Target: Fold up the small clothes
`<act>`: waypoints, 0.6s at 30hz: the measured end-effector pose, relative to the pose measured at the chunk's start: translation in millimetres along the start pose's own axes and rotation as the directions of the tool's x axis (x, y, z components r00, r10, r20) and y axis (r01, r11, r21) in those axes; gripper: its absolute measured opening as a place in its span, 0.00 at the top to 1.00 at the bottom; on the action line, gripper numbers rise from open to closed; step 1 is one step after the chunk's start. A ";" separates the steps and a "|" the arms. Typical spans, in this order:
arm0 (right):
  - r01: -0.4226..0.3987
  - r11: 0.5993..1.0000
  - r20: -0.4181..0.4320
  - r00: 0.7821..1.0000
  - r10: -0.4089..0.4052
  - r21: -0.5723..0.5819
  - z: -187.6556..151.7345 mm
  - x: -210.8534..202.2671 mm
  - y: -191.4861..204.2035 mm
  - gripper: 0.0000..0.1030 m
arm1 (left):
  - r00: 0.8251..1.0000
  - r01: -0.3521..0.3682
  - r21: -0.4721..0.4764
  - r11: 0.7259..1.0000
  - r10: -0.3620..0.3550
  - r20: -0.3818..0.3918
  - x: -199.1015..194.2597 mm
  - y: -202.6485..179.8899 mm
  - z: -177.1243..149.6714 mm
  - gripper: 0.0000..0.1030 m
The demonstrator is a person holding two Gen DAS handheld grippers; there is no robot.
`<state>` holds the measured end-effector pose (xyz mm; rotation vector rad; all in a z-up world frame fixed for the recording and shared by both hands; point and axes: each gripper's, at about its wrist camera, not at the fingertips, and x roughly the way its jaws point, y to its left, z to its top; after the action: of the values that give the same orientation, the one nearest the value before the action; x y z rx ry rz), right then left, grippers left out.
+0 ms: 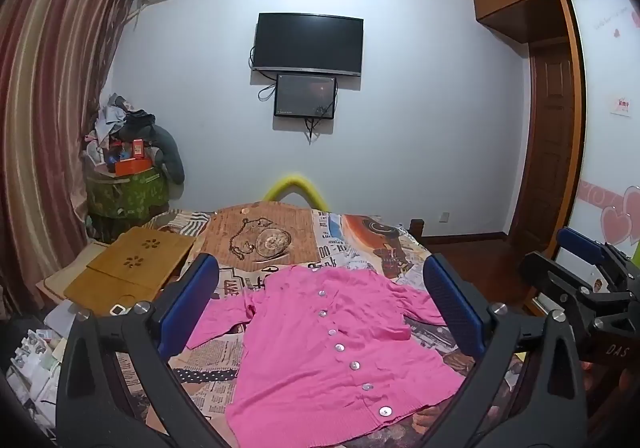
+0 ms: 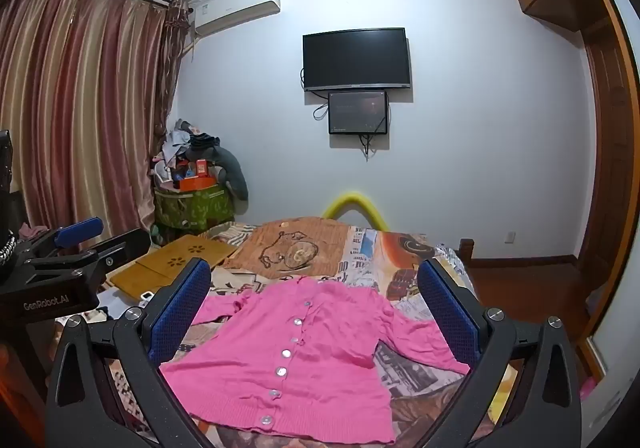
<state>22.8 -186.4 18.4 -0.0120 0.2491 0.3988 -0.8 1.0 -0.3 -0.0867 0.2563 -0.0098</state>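
Observation:
A pink buttoned cardigan (image 1: 320,344) lies spread flat, front up, on the patterned bedspread (image 1: 360,244), sleeves out to both sides. My left gripper (image 1: 320,304) hovers above it, wide open, nothing between its blue pads. The right gripper shows at the right edge of the left wrist view (image 1: 584,268), also open. In the right wrist view the same cardigan (image 2: 292,360) lies under my open right gripper (image 2: 314,308), and the left gripper (image 2: 76,244) appears at the left edge. Neither touches the cloth.
A wooden lap tray (image 1: 128,268) lies on the bed's left side beside scattered papers (image 1: 32,360). A green basket piled with clutter (image 1: 128,192) stands by the curtain (image 1: 48,108). A TV (image 1: 308,44) hangs on the far wall; a wardrobe (image 1: 560,128) is on the right.

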 end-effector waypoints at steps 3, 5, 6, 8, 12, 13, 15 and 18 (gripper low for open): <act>-0.002 1.000 -0.003 1.000 0.002 0.000 -0.5 0.8 1.0 0.00 | 1.000 0.007 -0.004 1.000 -0.007 -0.003 -2.2 4.5 1.8 0.00; -0.002 1.000 -0.003 1.000 0.002 -0.004 -1.0 1.1 2.6 0.00 | 1.000 -0.005 -0.001 1.000 0.005 -0.004 -1.4 5.3 0.5 0.00; -0.003 1.000 -0.002 1.000 0.003 -0.004 0.0 0.3 -0.4 0.00 | 1.000 -0.006 -0.008 1.000 0.006 -0.010 0.6 8.2 1.8 0.00; -0.001 1.000 -0.005 1.000 0.001 0.001 0.0 0.6 -0.8 0.00 | 1.000 -0.008 -0.003 1.000 0.008 -0.012 1.8 10.5 1.4 0.00; -0.002 1.000 -0.008 1.000 0.002 0.003 1.0 1.8 -1.0 0.00 | 0.999 -0.033 0.015 0.999 0.033 -0.002 4.8 -0.8 -3.3 0.00; -0.002 1.000 -0.009 1.000 0.002 0.004 1.1 1.7 -1.1 0.00 | 0.999 -0.033 0.015 0.999 0.033 -0.003 4.7 -0.7 -3.3 0.00; 0.000 1.000 -0.009 1.000 0.000 0.003 -1.1 3.5 0.4 0.00 | 1.000 -0.031 0.012 0.999 0.031 -0.003 4.9 -0.9 -4.4 0.00; 0.000 1.000 -0.010 1.000 0.000 0.003 -0.5 3.4 0.3 0.00 | 1.000 -0.030 0.012 0.999 0.030 -0.005 5.7 -0.6 -5.3 0.00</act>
<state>25.6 -184.9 17.1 -0.0106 0.2591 0.3981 3.3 -0.2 -6.8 -0.0713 0.2622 0.0180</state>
